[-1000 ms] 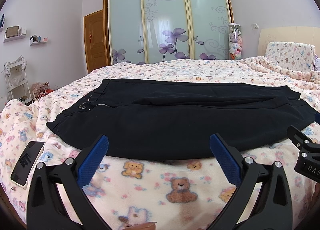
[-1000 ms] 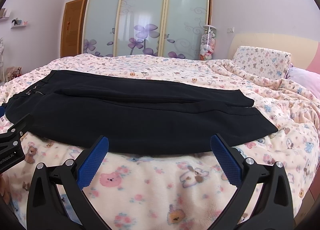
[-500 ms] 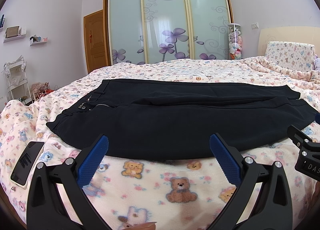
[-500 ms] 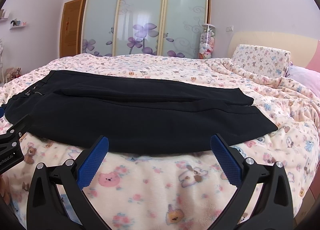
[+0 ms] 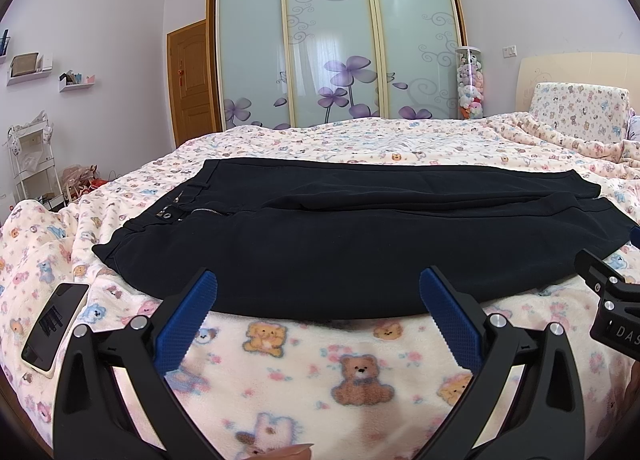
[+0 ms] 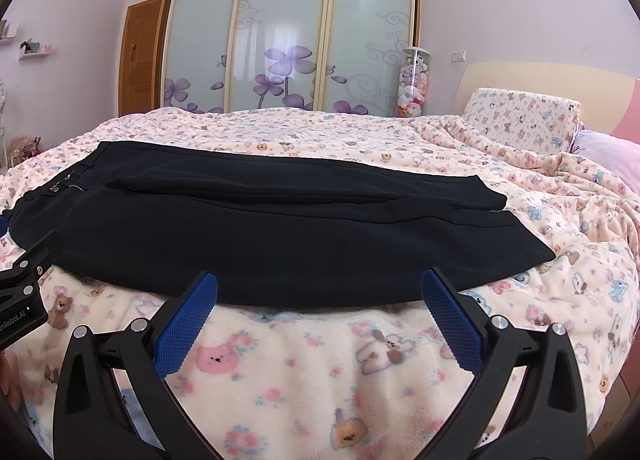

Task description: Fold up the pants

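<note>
Starting position for the fold. The black pants [image 5: 360, 236] lay flat across the teddy-bear blanket [image 5: 360, 372], waistband to my left, near the zip and snaps [image 5: 176, 214], and the hems to my right [image 6: 516, 228]. The two legs ran side by side, the far one overlapping the near one slightly, so the garment was spread out but not yet folded. I held my left gripper [image 5: 318, 300] released, jaws wide apart and empty, just short of the near edge of the cloth toward the waist half. My right gripper [image 6: 320, 300] was likewise released and empty, poised before the near edge toward the leg half. I judged this spacing suited a two-point pinch on the near edge, so that the near leg could be lifted evenly over the far one. A phone [image 5: 54, 326] lay on the blanket to the left, apart from the pants and clear of the fold.
</note>
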The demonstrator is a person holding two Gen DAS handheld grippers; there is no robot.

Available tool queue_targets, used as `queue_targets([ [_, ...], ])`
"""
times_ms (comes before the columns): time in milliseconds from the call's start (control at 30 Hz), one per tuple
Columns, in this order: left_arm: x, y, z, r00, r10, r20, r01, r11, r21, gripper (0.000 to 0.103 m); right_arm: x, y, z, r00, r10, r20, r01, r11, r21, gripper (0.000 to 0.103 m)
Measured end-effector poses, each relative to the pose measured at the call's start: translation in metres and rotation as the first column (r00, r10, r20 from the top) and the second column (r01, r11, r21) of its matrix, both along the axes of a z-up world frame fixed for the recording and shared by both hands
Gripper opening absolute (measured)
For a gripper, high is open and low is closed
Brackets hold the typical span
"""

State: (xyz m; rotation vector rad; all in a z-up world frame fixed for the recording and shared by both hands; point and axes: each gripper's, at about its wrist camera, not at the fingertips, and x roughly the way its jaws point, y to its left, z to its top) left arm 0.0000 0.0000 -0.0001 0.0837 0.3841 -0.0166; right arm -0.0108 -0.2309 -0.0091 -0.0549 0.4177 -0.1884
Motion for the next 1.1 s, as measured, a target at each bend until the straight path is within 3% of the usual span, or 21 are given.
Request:
queue_targets([
  [867,0.000,0.000,0.000,1.000,0.000,-0.002,0.000,1.000,0.000,0.101,0.000,-0.008,-0.002,1.000,-0.002,0.003,0.002,1.000,0.007,0.102],
  [1100,0.003,0.001,0.003,1.000,0.014,-0.008,-0.014,1.000,-0.007,0.101,-0.001,-0.019,0.022,0.996,0.061,0.063,-0.064,0.997,0.050,0.102],
])
